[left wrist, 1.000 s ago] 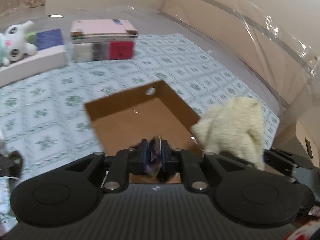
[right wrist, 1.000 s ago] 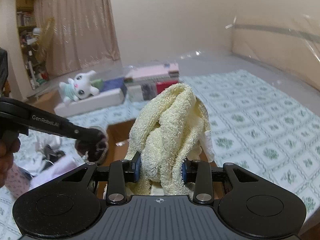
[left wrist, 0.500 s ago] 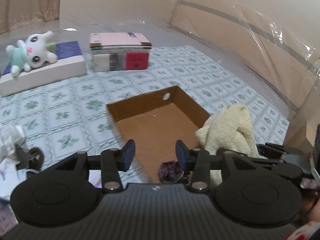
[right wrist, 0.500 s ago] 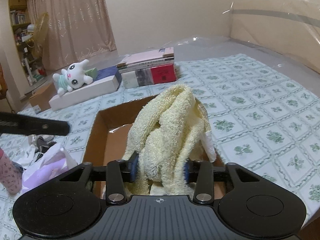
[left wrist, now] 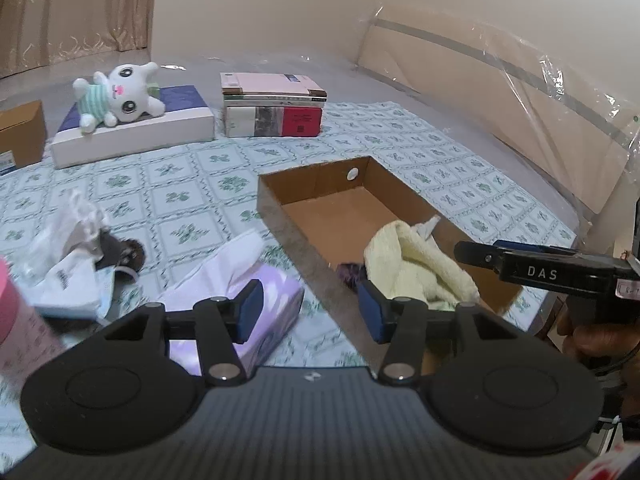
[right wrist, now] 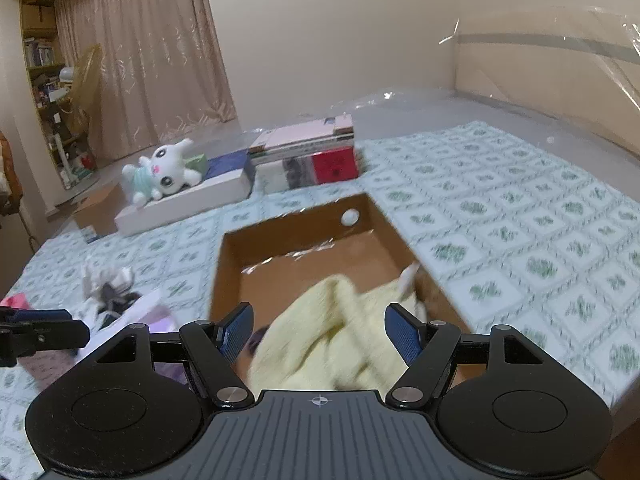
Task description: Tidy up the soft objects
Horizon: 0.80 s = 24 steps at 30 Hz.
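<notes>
An open cardboard box [left wrist: 276, 208] [right wrist: 226, 264] lies on the patterned sheet. A pale yellow towel [left wrist: 416, 264] [right wrist: 340, 332] lies in its near end, beside a small dark purple item [left wrist: 350, 274]. My right gripper [right wrist: 320, 330] is open just above the towel, which looks blurred. My left gripper [left wrist: 310, 312] is open and empty over the box's near left wall. The right gripper also shows in the left wrist view [left wrist: 476, 256]. A white plush bunny [left wrist: 120, 98] [right wrist: 160, 172] lies on a flat white box.
A purple tissue pack [left wrist: 240, 280], crumpled white cloth with a dark item [left wrist: 80, 248] and a pink bottle [left wrist: 16, 320] lie left of the box. A stack of books [left wrist: 272, 104] stands behind. A plastic-wrapped headboard [left wrist: 520, 92] is at the right.
My left gripper opened, dropped the dark purple item into the box and pulled back left. My right gripper opened and the yellow towel fell into the box.
</notes>
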Each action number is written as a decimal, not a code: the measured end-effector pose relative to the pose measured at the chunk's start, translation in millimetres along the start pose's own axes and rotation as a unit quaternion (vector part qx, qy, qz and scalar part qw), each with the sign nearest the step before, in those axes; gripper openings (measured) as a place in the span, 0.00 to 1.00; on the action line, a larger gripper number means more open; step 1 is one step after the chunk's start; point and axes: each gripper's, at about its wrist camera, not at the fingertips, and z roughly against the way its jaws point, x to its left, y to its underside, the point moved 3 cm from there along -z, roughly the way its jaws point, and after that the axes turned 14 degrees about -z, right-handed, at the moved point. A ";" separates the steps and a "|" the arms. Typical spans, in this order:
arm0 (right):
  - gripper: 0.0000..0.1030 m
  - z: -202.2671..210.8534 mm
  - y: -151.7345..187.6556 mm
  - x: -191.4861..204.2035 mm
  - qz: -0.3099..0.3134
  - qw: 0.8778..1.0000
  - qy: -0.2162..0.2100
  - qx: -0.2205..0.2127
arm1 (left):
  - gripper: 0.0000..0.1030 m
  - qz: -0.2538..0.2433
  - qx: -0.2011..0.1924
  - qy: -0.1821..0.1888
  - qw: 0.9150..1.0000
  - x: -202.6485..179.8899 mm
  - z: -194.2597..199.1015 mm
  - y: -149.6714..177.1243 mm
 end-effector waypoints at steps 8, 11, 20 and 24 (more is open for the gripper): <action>0.70 32.2 42.5 41.6 0.013 1.000 0.002 0.020 | 0.48 0.004 -0.005 -0.019 1.000 5.4 47.8 31.6; 0.70 41.8 59.0 55.0 0.007 1.000 -0.006 0.023 | 0.49 0.002 -0.009 -0.028 1.000 9.4 65.0 43.2; 0.70 58.9 91.5 102.5 0.008 0.998 -0.041 0.036 | 0.53 0.006 -0.020 -0.066 0.998 37.9 118.8 85.1; 0.70 56.7 95.9 126.3 0.026 0.997 -0.054 0.039 | 0.54 0.015 -0.024 -0.084 0.996 54.4 135.3 98.3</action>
